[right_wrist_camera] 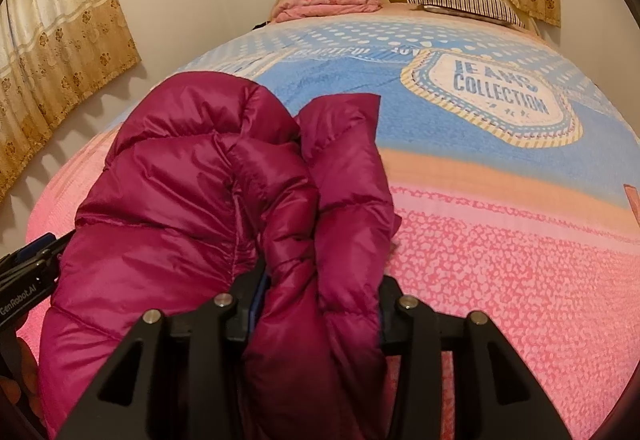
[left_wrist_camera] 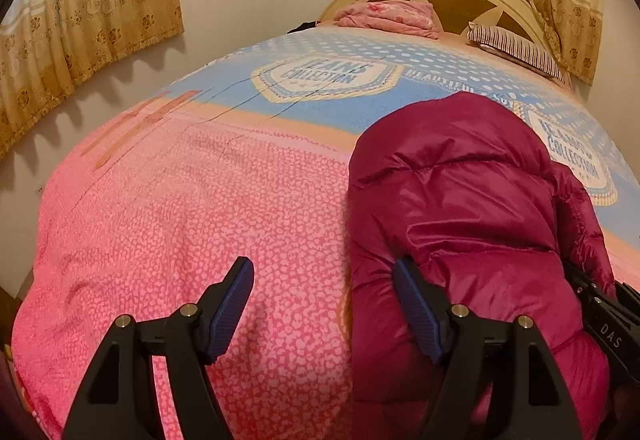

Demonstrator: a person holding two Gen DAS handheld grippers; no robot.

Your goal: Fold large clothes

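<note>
while the right gripper (right_wrist_camera: 316, 304) has its jaws clamped on the magenta puffer jacket (right_wrist_camera: 192, 200) (lying on the bed (right_wrist_camera: 500, 240)), the left gripper (left_wrist_camera: 324, 308) gapes wide beside it.

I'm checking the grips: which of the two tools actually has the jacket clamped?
The right tool: its fingers pinch a fold of the magenta puffer jacket. The left tool is open, one finger over the bedspread.
</note>
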